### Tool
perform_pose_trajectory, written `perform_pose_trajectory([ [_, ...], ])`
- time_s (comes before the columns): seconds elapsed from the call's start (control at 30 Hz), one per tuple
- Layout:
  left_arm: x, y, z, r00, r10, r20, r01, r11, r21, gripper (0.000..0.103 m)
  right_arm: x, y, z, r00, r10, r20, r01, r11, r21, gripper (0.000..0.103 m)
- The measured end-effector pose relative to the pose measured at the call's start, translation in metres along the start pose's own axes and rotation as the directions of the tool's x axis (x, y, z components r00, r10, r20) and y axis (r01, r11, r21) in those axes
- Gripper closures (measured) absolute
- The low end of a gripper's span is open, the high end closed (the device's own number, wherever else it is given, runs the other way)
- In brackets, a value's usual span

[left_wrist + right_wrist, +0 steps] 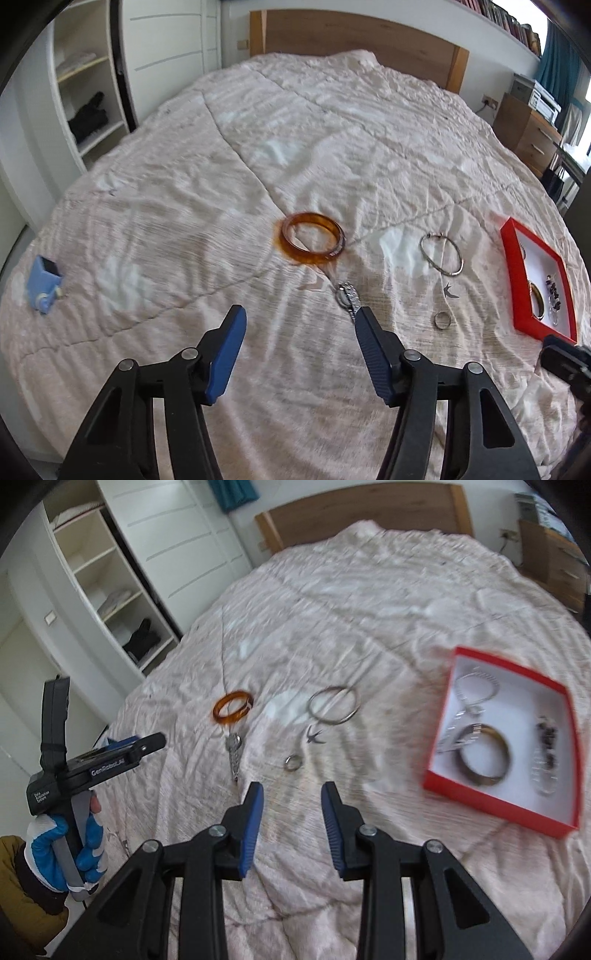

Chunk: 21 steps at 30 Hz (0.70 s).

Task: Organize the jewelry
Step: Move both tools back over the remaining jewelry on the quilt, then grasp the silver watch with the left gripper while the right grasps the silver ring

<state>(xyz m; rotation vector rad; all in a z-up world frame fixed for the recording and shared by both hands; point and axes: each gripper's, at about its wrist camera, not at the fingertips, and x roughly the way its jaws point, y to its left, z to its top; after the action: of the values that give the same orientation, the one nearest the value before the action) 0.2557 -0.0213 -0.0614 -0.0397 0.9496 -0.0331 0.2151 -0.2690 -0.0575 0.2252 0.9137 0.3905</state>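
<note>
Left gripper (301,317) spread wide, empty, low in frame; right gripper (291,794) parted, empty. Amber bangle (313,238) mid-frame on bedspread (184,184); red box (504,738) at right, possibly holding bracelets.

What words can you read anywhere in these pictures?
"GenRobot.AI": white letters on the black left gripper body.
"Data Acquisition System": small white print on its black rear block, barely legible.
Book spines on the high wall shelf: too blurred to read.
Nothing else carries text.
</note>
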Motion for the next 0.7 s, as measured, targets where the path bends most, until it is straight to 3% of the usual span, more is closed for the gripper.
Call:
perform_pose_trajectory([
  [0.27, 0.049, -0.015, 0.006, 0.996, -0.060, -0.063, 0.060, 0.998, -0.002, 0.047, 0.058, -0.010, -0.001, 0.996, 0.040, -0.078, -0.040, 0.999, 0.005, 0.072],
  [0.5, 0.080, -0.018, 0.007, 0.989, -0.102, -0.111, 0.101, 0.995, -0.015, 0.056, 0.086, -0.014, 0.000, 0.992, 0.065, -0.108, -0.065, 0.998, 0.000, 0.072],
  [0.7, 0.094, -0.020, 0.007, 0.986, -0.114, -0.123, 0.115, 0.993, 0.003, 0.056, 0.103, -0.016, 0.003, 0.990, 0.074, -0.122, -0.075, 0.997, -0.007, 0.072],
])
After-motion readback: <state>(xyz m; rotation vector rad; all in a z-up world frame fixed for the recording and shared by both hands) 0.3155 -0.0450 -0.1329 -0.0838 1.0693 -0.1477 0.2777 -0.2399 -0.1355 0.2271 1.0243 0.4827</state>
